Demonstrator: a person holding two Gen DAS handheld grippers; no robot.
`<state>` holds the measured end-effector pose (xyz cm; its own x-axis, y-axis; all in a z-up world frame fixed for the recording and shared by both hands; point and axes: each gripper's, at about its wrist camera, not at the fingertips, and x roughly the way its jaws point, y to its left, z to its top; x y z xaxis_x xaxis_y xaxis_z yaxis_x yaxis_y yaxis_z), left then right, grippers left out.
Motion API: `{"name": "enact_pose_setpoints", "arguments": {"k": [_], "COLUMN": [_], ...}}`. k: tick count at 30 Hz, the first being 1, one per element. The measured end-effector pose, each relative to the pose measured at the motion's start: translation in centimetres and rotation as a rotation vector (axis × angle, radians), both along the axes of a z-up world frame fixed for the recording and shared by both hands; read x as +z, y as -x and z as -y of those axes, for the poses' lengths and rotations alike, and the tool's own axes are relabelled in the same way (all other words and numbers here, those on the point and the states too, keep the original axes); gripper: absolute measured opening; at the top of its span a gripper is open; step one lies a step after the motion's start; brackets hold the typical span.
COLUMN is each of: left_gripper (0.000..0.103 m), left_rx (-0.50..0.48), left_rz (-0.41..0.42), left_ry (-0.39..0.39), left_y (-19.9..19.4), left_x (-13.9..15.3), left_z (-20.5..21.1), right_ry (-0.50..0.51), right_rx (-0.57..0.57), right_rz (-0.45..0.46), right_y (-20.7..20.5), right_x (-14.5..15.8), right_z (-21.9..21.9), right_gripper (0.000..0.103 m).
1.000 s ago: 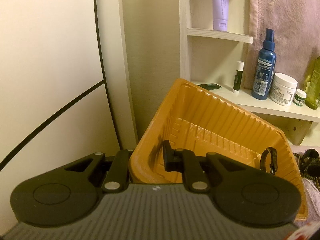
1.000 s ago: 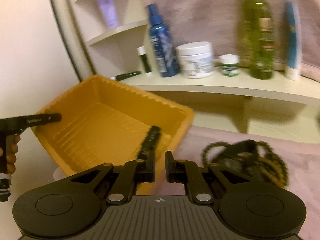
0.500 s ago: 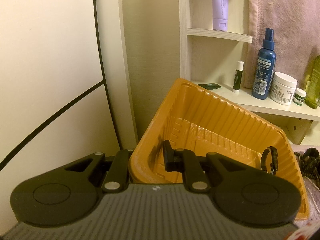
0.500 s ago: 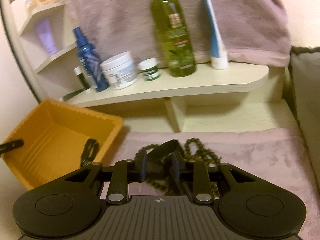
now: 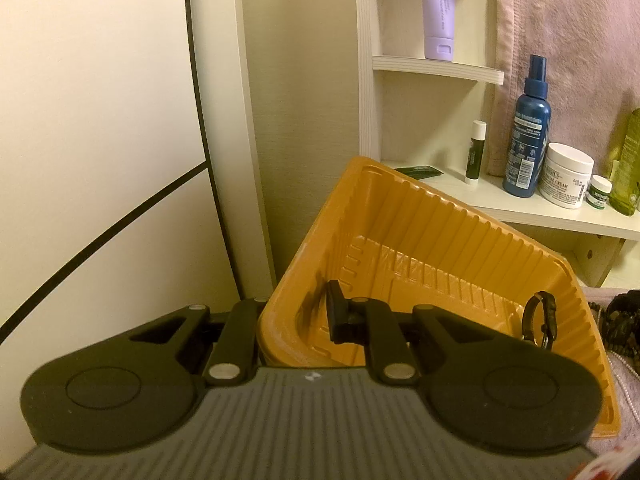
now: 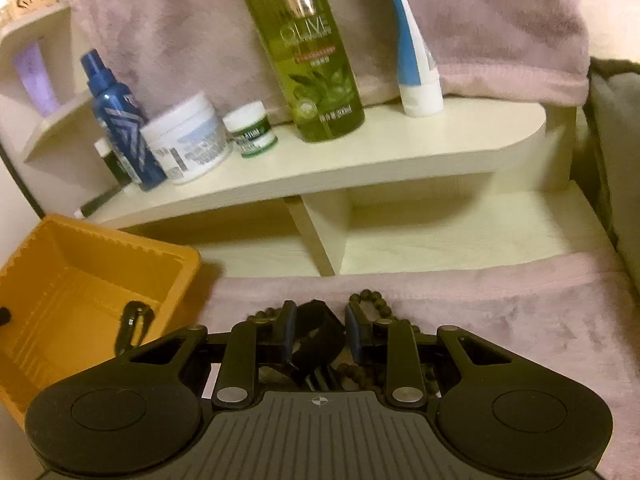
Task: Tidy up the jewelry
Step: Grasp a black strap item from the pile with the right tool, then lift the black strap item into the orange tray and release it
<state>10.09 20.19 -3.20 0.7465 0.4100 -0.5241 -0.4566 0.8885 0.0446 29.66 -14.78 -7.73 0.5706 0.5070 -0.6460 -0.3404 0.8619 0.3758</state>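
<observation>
An orange ribbed plastic tray (image 5: 440, 208) stands tilted at the left, and my left gripper (image 5: 296, 312) is shut on its near wall, one finger inside and one outside. A black ring-shaped bracelet (image 5: 542, 320) leans against the tray's right inner wall; the right wrist view shows the same bracelet (image 6: 134, 326) in the tray (image 6: 100, 248). My right gripper (image 6: 320, 316) is open low over a jewelry pile on the pink cloth. A black band (image 6: 320, 334) lies between its fingers, with dark bead strands (image 6: 376, 304) around it.
A cream shelf (image 6: 360, 160) behind carries a blue spray bottle (image 6: 120, 120), a white jar (image 6: 188, 140), a small green-labelled pot (image 6: 252, 130), a green olive bottle (image 6: 304, 48) and a blue-white tube (image 6: 416, 72). A pink towel (image 6: 500, 20) hangs behind. Pink cloth (image 6: 520, 320) covers the surface.
My right gripper swung right, away from the tray, and sank over the jewelry pile; its jaws parted and now straddle the black band. The left gripper and tray stayed still.
</observation>
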Motion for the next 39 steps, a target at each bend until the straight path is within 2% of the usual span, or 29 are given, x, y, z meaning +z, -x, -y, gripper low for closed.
{"name": "enact_pose_setpoints", "arguments": {"k": [4,7,11,27,31,35,37,39], "left_gripper": [0.014,0.014,0.014,0.014,0.014,0.014,0.014,0.014], "left_rx": [0.000,0.001,-0.001,-0.001,0.000,0.001,0.001,0.001], "left_rz": [-0.001,0.000,-0.002,-0.002,-0.002,-0.002,-0.001,0.000], "left_ry": [-0.001,-0.001,-0.002,-0.003,-0.003,-0.003,-0.001,-0.001], "left_y": [0.0,0.0,0.0,-0.1,0.0,0.0,0.0,0.0], "left_x": [0.0,0.0,0.0,0.0,0.0,0.0,0.0,-0.1], "left_z": [0.0,0.0,0.0,0.0,0.1,0.0,0.0,0.0], "right_ry": [0.005,0.021,0.024,-0.012,-0.031,-0.027,-0.023,-0.038], "right_rx": [-0.008,-0.007,-0.007,-0.018,-0.021,-0.008,0.006,-0.031], "right_rz": [-0.010,0.000,0.013,0.054,0.070,0.095,0.074,0.053], "right_y": [-0.1,0.2,0.5,2.1,2.4,2.4,2.1,2.1], "right_x": [-0.6,-0.6,-0.4,1.0,1.7,2.9,2.9,2.7], "right_z": [0.0,0.0,0.0,0.5,0.7,0.5,0.4,0.9], "right_gripper": [0.027,0.014,0.009,0.008,0.000,0.000,0.000,0.001]}}
